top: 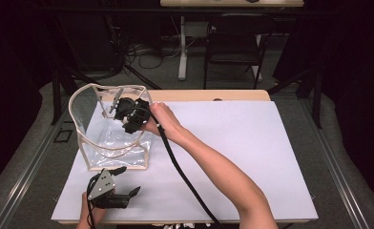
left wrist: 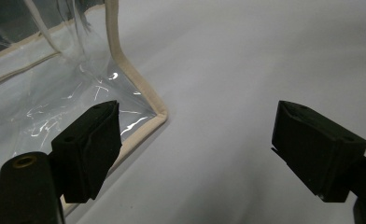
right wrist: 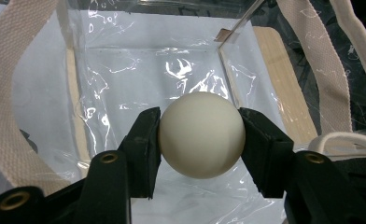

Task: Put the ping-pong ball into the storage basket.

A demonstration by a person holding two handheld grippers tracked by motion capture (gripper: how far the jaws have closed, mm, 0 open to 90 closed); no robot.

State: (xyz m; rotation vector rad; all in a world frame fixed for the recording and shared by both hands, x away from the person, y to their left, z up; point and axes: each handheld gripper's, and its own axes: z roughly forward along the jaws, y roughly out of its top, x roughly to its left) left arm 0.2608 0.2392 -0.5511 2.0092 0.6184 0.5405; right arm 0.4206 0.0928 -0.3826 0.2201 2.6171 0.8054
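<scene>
Right gripper (right wrist: 202, 135) pinching white ball (right wrist: 201, 134) inside clear bag (top: 87, 114). Left gripper (left wrist: 195, 149) spread wide, nothing held, beside bag corner.

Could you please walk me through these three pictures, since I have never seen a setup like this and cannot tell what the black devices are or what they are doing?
A person works at a table covered with a white sheet, holding a hand-operated two-jaw black clamp in each hand. The high view looks down from above. The other two pictures come from cameras riding on each clamp. The right gripper is closed on a smooth cream-white ball and reaches into a clear plastic bag with beige fabric trim, which stands open on the sheet. The left gripper is open and empty, resting near the bag's bottom corner.
</scene>
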